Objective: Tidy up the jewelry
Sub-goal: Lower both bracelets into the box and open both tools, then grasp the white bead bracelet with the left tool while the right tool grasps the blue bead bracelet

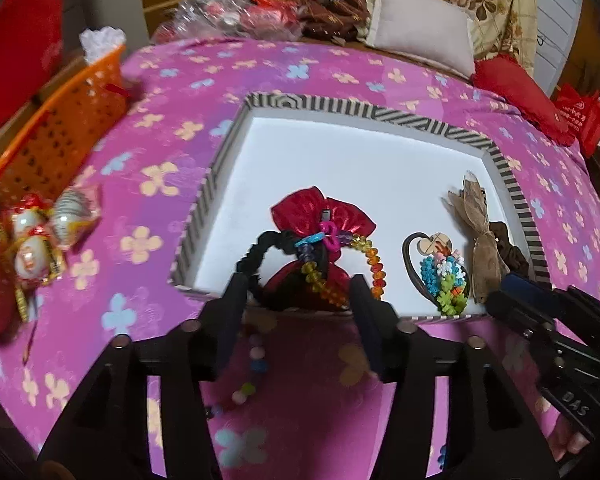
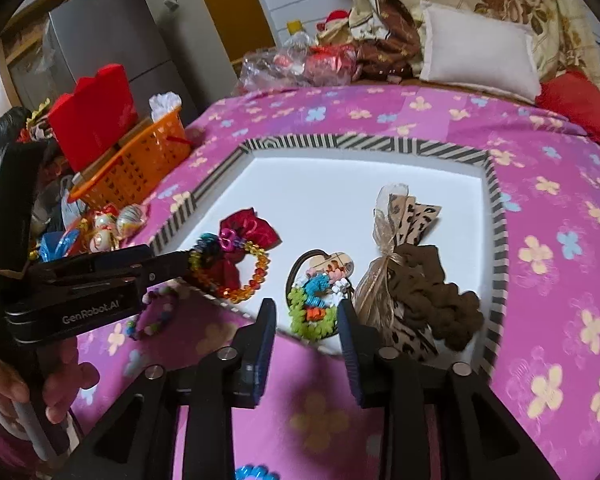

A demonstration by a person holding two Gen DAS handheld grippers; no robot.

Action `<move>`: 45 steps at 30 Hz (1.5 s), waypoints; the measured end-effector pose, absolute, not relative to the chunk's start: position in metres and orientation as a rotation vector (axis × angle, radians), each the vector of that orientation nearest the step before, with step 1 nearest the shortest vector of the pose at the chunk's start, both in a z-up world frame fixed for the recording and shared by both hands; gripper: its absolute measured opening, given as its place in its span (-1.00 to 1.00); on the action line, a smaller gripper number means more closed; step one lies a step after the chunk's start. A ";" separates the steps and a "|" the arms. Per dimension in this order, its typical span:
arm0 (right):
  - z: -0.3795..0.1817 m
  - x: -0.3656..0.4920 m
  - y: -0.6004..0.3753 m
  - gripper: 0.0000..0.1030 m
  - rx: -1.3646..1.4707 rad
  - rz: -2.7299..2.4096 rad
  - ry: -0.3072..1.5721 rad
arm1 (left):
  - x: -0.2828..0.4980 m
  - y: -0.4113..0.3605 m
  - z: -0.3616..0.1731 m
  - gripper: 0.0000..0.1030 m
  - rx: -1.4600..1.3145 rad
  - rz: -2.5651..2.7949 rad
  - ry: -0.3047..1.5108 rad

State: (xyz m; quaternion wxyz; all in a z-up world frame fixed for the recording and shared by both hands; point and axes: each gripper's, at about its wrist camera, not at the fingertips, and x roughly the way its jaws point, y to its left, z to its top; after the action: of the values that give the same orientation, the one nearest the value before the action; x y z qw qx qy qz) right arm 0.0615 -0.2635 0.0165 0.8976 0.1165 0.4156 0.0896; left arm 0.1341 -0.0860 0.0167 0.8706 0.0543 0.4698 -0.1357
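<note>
We see the striped tray [image 1: 512, 184] on the pink floral bedspread [image 2: 540, 280]; inside it, along its near edge, sit the red pouch [image 1: 320, 216] with a rainbow bead bracelet [image 2: 256, 276] and black scrunchie [image 1: 260, 248] draped on it, then the floral hair tie [image 2: 314, 308] and the leopard bow with brown scrunchie [image 2: 428, 292] toward the tray's right wall. Our left gripper [image 1: 300, 292] hangs spread wide at the tray's near edge, framing the pouch and holding nothing; our right gripper [image 2: 306, 312] is also spread wide, empty, fingers flanking the floral hair tie. A pastel bead bracelet [image 2: 152, 316] lies on the bedspread just outside the tray's near-left corner, and an orange basket [image 2: 140, 160] stands off the tray's left side.
</note>
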 end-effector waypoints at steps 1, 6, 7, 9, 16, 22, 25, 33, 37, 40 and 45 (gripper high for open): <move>0.021 0.056 -0.263 -0.21 0.240 0.179 0.849 | 0.130 -0.085 0.020 0.05 0.117 -0.280 0.971; 0.039 0.029 -0.258 -0.15 0.243 0.153 0.805 | 0.108 -0.076 0.034 0.06 0.127 -0.260 0.925; 0.041 0.025 -0.257 -0.15 0.245 0.152 0.803 | 0.104 -0.073 0.037 0.06 0.124 -0.260 0.917; 0.046 0.012 -0.251 -0.15 0.241 0.150 0.794 | 0.094 -0.066 0.043 0.06 0.119 -0.255 0.897; 0.053 -0.023 -0.238 -0.14 0.217 0.152 0.786 | 0.055 -0.049 0.058 0.08 0.140 -0.236 0.832; 0.054 -0.045 -0.228 -0.14 0.166 0.152 0.790 | 0.034 -0.037 0.055 0.10 0.131 -0.239 0.843; 0.054 -0.054 -0.226 -0.14 0.152 0.156 0.797 | 0.028 -0.030 0.051 0.10 0.118 -0.246 0.865; 0.026 -0.066 -0.232 -0.14 0.102 0.123 0.869 | 0.045 0.021 0.027 0.10 -0.045 -0.250 1.003; 0.009 -0.066 -0.235 -0.14 0.072 0.109 0.905 | 0.054 0.031 0.010 0.10 -0.068 -0.239 1.047; 0.000 -0.065 -0.235 -0.14 0.070 0.117 0.926 | 0.060 0.026 0.001 0.10 -0.047 -0.240 1.061; -0.006 -0.064 -0.237 -0.14 0.074 0.117 0.939 | 0.078 0.023 -0.008 0.10 -0.056 -0.209 1.072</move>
State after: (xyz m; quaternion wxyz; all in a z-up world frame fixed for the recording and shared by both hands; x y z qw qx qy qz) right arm -0.0640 -0.2373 -0.0064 0.8896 0.0356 0.4519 0.0564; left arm 0.0782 0.0229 -0.0079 0.8542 -0.0266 0.5096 -0.0994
